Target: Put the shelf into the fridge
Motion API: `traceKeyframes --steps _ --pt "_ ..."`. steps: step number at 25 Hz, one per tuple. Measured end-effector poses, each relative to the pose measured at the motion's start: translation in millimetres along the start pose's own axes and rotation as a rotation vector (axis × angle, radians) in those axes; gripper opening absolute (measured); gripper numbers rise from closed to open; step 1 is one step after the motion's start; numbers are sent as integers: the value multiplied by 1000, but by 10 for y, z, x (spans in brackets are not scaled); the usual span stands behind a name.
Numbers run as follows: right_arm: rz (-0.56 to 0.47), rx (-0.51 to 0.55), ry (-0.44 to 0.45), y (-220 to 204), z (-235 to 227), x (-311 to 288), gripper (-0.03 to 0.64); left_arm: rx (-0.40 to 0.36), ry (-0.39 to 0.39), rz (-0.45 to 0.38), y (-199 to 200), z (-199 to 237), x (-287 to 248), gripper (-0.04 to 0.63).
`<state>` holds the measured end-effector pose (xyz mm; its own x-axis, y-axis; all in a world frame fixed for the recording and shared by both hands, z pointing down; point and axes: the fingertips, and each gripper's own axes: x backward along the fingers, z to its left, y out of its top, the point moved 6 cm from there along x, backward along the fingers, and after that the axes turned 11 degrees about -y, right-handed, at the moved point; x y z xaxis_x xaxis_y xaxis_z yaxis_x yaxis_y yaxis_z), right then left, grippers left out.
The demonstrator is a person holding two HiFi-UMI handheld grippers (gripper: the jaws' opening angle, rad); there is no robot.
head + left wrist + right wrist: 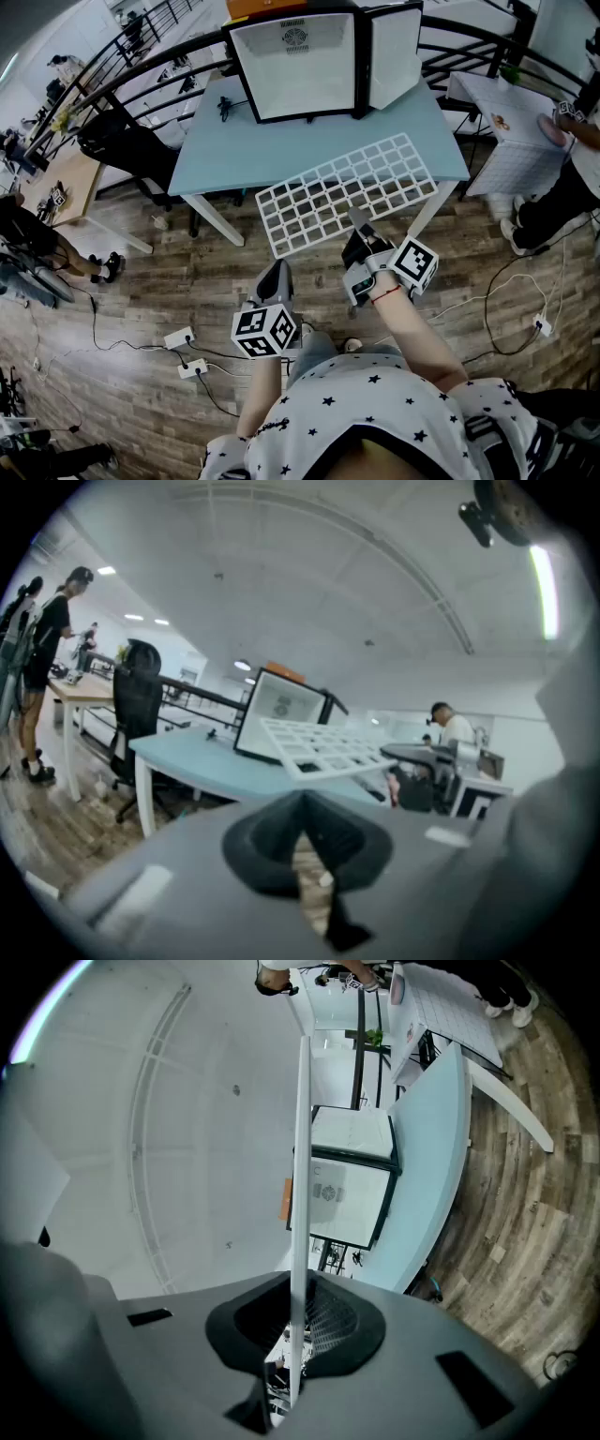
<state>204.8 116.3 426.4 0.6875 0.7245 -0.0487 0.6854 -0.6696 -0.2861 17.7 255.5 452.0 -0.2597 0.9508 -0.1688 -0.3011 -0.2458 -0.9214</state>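
The right gripper [360, 229] pinched the shelf [323, 199] at its 5 o'clock edge; the left gripper [277, 272] had jaws together on nothing.

There is one white wire shelf [347, 192], one small fridge [295, 66] and one black office chair [131, 150]. Two grippers show: the left gripper [277, 274] and the right gripper [358, 223]. There are three tables: a blue table [234, 150], a wooden table [66, 183] and a white table [506, 155]. Two power strips [178, 337] lie on the floor [141, 291] at the left.
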Motion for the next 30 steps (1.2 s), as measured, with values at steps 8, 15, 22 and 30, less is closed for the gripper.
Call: traceKeyframes --steps 8,15,22,30 --pt "-3 -11 -15 -25 19 118 38 12 -5 1 19 -76 65 6" --pt "11 -23 -19 -14 -49 228 40 27 6 -2 -94 -211 123 6" --pt "48 -46 -5 -24 14 176 40 39 26 -7 -49 -238 129 5" --pt "52 -76 -27 5 -209 173 40 63 52 14 -244 -261 115 6"
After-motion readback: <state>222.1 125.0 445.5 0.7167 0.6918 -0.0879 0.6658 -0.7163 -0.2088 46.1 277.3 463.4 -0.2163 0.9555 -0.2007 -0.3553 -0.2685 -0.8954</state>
